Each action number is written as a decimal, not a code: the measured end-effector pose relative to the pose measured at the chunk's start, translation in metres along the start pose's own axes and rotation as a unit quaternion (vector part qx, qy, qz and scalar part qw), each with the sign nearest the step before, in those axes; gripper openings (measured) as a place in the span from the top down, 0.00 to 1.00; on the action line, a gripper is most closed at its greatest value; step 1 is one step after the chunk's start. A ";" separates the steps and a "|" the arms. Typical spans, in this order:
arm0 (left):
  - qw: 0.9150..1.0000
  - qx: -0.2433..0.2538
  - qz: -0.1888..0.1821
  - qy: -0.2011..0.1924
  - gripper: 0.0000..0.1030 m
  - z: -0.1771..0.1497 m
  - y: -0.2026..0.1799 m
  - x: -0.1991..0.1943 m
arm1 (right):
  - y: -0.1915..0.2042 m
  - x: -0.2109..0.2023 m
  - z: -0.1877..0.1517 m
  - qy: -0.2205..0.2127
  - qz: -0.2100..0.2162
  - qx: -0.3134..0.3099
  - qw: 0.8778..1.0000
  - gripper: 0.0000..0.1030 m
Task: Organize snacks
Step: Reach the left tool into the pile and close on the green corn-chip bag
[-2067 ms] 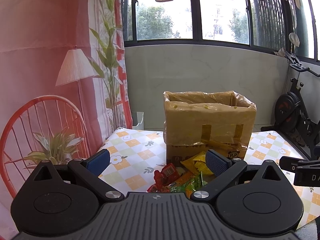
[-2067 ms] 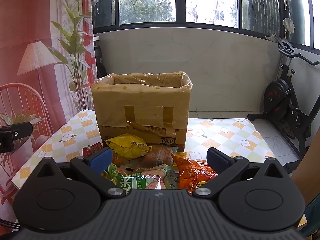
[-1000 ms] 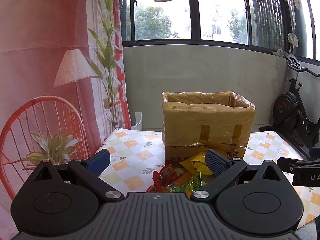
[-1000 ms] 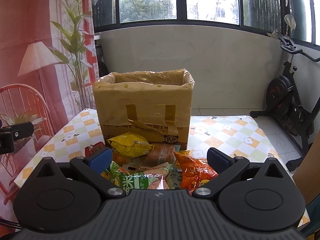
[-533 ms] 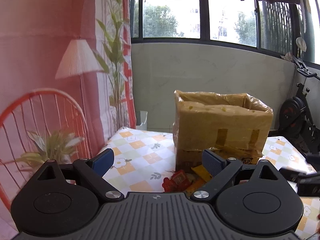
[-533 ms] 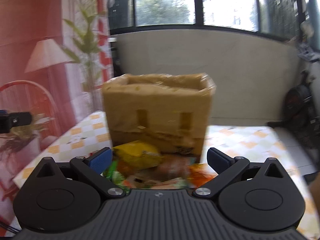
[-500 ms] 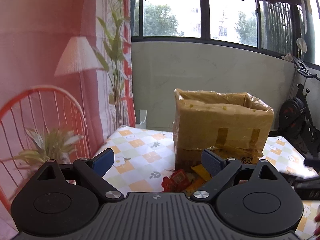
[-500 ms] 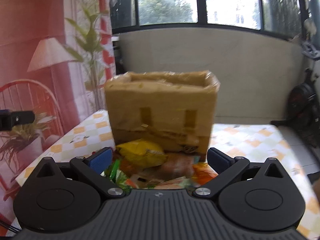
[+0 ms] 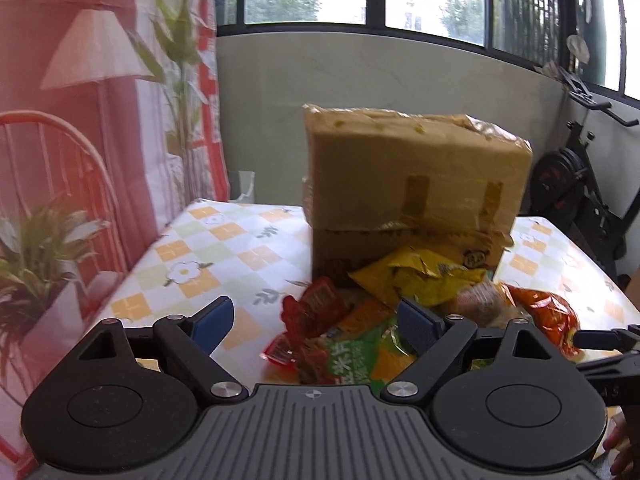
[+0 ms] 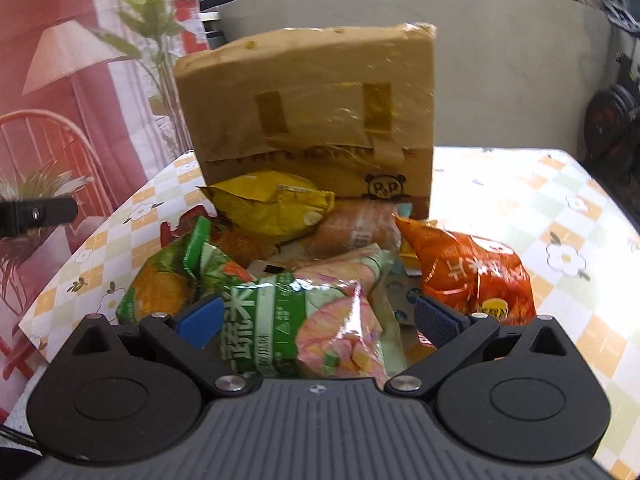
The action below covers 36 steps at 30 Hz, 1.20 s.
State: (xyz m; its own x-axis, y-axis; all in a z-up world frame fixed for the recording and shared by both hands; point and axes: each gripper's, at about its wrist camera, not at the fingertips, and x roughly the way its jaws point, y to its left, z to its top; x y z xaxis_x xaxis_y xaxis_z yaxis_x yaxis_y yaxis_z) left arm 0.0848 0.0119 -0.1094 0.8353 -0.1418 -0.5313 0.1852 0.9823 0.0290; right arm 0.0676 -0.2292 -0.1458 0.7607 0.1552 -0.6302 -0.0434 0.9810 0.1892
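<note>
Snacks (image 10: 304,280) lie heaped on the table (image 10: 560,216) against the near wall of the cardboard box (image 10: 312,112), which stands by the far edge. I would bring the right gripper (image 10: 316,320), jaws apart and empty, squarely onto the green packet (image 10: 272,320); the left gripper (image 9: 316,322), apart though just narrowing, nothing between, goes to the red packet (image 9: 312,316)

checkered table (image 9: 224,248) carries cardboard box (image 9: 412,184) at far centre, snack packet pile (image 10: 304,264) touching its near side

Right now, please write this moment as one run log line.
left gripper: open, closing slightly, empty | right gripper: open over green packet | snacks unsorted | box behind
</note>
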 end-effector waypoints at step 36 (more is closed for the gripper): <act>0.992 -0.059 -0.063 0.095 0.20 -0.045 0.007 0.048 | -0.015 0.038 -0.017 0.022 0.107 0.080 0.991 0.31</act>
State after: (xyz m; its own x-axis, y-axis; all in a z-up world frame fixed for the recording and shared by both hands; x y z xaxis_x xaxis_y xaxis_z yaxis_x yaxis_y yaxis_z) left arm 0.1033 0.0171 -0.1730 0.6945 -0.2494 -0.6749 0.2099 0.9674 -0.1415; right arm 0.0865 -0.2363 -0.1855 0.7162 0.3656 -0.5946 -0.0950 0.8950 0.4359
